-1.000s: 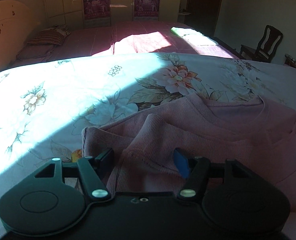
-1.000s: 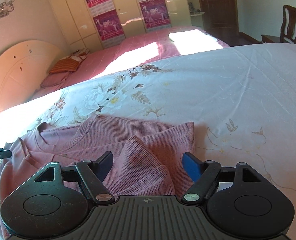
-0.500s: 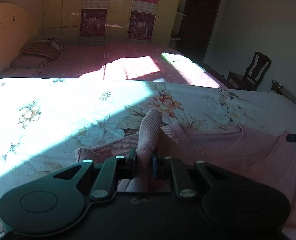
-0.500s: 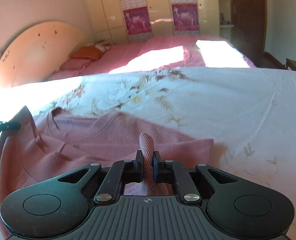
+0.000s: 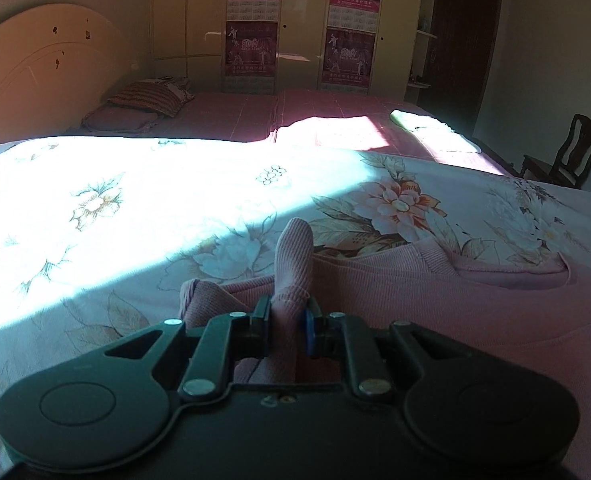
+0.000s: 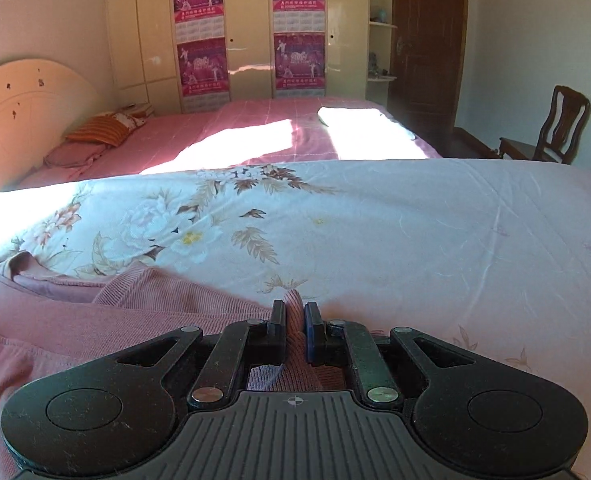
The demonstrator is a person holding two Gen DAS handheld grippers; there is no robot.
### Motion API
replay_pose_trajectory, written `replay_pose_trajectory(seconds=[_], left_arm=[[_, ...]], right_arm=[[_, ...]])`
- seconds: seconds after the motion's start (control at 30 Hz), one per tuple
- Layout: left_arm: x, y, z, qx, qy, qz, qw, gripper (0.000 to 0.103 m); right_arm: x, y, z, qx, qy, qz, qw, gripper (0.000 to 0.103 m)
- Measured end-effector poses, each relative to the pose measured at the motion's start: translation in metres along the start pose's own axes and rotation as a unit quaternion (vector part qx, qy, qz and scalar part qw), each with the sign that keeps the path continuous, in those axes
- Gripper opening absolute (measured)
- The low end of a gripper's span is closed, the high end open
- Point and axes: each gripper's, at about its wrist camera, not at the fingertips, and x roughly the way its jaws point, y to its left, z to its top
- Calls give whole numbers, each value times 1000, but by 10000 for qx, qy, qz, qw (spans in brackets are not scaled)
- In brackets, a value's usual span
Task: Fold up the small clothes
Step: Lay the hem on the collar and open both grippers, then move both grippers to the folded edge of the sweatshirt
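A pink ribbed sweater [image 5: 435,300] lies on the floral bedspread [image 5: 135,216]. My left gripper [image 5: 289,312] is shut on a pinched fold at the sweater's left side, and a tuft of fabric sticks up beyond the fingers. My right gripper [image 6: 294,316] is shut on a fold at the sweater's [image 6: 115,320] right side. The collar shows at the far left of the right wrist view. The cloth between the two grippers is lifted a little off the bedspread [image 6: 415,240].
A second bed with a pink cover [image 6: 255,132] and pillows [image 6: 99,132] lies beyond. Wardrobes with calendars [image 6: 299,24] line the back wall. A wooden chair [image 6: 551,132] stands at the right, beside a dark door [image 6: 427,40].
Both grippers have closed on folds of the sweater and have lifted and drawn it. Both views have tilted up to show more of the room.
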Motion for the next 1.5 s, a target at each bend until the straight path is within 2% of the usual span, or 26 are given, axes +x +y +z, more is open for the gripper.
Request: replay_pose_trajectory(seconds=[0.07,0.1,0.13,0.17,0.2,0.23,0.27,0.3,0.33,0.4,0.5,0.63,0.7,0.77,0.83,0.93,1.03,1.13,1.2,1.3,1.37,1.4,1.5], left_arm=[[3,-3,-1,155,14,226,9996,34],[2,-4,-2,228,50,267,9994,36],[-1,-1,-1,245,57,307,9992,46],[-5,1,0,214,71,320,9992,55],[-10,5,0,169,70,281,9994,56],[-17,9,-1,152,51,283,9995,57],[-24,12,-2,150,0,325,9994,65],[-33,15,-4,133,-77,354,9993,68],[-43,18,-6,76,-173,352,9992,70],[-62,22,-11,-34,-254,227,9994,70],[-79,10,-17,108,-227,-34,9997,70],[-83,-20,-32,286,37,-473,9985,70],[-76,-26,-45,326,213,-389,9985,70],[-66,-22,-56,323,425,-193,9984,70],[-67,-10,-63,224,341,-96,9991,70],[-74,-1,-67,207,326,-55,9992,70],[-82,11,-73,-86,264,-66,9996,70],[-90,15,-76,-280,226,164,9992,47],[-96,19,-78,-349,237,154,9990,46],[-103,11,-77,-130,298,277,9991,47],[-113,9,-74,-340,259,93,9990,49],[-119,4,-73,-295,174,-5,9994,49],[-125,-12,-73,-36,77,-123,9999,60]], right_arm=[[7,-1,-4,-8,8,-188,9998,9],[12,1,-7,-80,100,-274,9995,9],[11,1,-8,-146,88,-284,9995,10],[7,0,-5,-145,79,-273,9995,14],[2,-3,-3,-74,46,-251,9996,20],[-8,-6,0,17,-32,-247,9997,37],[-14,-9,2,71,-112,-244,9996,44],[-25,-11,4,114,-203,-229,9995,51],[-33,-12,6,142,-198,-174,9996,51],[-48,-10,5,170,-176,57,9997,51],[-65,8,-4,-86,-113,313,9994,51],[-71,46,-25,-358,143,692,9969,51],[-69,59,-34,-486,241,746,9957,51],[-62,68,-46,-727,380,588,9949,51],[-52,59,-57,-785,514,255,9953,51],[-51,31,-59,-388,517,157,9978,51],[-53,23,-62,-413,522,-61,9978,51],[-57,19,-63,-334,550,-120,9979,51],[-63,23,-60,-322,580,-172,9977,51],[-85,35,-58,-222,362,118,9990,51],[-96,50,-57,-323,237,297,9988,51],[-100,60,-57,-359,199,440,9982,51],[-107,87,-62,-564,153,676,9960,51]])
